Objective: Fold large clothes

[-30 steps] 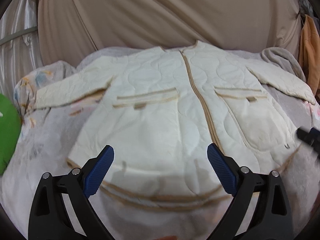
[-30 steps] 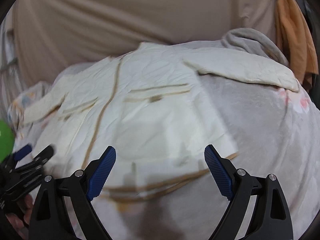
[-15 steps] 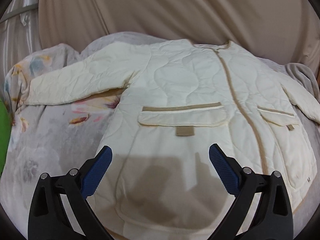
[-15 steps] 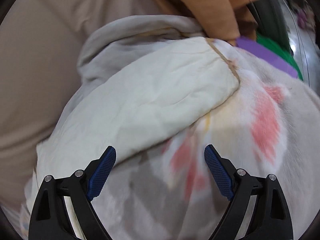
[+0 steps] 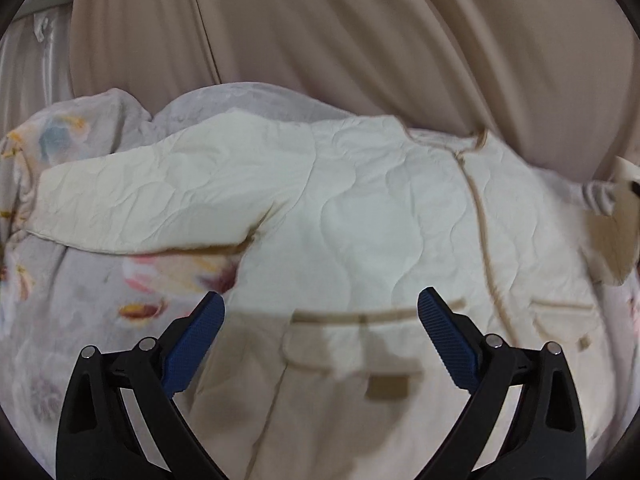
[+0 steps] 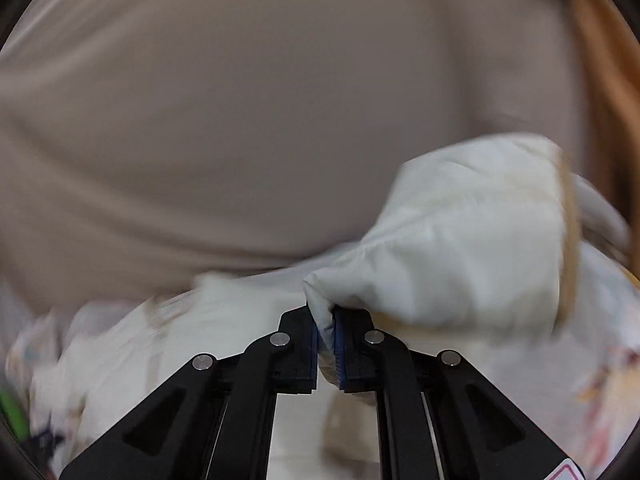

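Note:
A cream quilted jacket [image 5: 380, 216] with tan trim lies front up on a floral blanket [image 5: 80, 300]. Its left sleeve [image 5: 152, 196] stretches out flat to the left. My left gripper [image 5: 320, 320] is open and empty, hovering above the chest pocket [image 5: 352, 344]. My right gripper [image 6: 326, 344] is shut on the right sleeve [image 6: 460, 240] and holds it lifted off the blanket; the cuff's tan edge stands up at the right. The raised sleeve also shows at the far right of the left wrist view [image 5: 624, 216]. The right wrist view is blurred.
A beige curtain [image 5: 360, 40] hangs close behind the bed. An orange cloth [image 6: 600, 60] hangs at the far right. A bit of green [image 6: 12, 412] shows at the lower left of the right wrist view.
My right gripper has closed on the right sleeve and lifted it. My left gripper has moved forward and left over the jacket, staying open.

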The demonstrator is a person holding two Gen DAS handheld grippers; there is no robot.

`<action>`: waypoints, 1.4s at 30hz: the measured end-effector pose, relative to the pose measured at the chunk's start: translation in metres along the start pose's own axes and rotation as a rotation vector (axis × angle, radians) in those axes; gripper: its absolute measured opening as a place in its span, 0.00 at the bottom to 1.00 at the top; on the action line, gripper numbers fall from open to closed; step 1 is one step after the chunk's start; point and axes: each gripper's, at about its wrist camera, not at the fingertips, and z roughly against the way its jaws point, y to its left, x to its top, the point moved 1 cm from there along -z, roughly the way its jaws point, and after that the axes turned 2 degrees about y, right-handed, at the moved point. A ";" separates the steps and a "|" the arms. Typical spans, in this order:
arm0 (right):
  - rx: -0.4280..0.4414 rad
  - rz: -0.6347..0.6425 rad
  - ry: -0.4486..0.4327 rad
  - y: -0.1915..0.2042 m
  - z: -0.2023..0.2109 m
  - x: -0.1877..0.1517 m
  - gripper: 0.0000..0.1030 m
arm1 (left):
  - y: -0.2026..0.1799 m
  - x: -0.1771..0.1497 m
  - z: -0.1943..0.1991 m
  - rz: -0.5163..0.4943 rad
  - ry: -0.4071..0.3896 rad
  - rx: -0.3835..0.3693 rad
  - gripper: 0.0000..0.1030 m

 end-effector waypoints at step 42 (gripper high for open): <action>0.020 0.050 0.315 0.033 -0.084 -0.068 0.02 | -0.009 0.077 -0.159 0.056 0.155 -0.107 0.06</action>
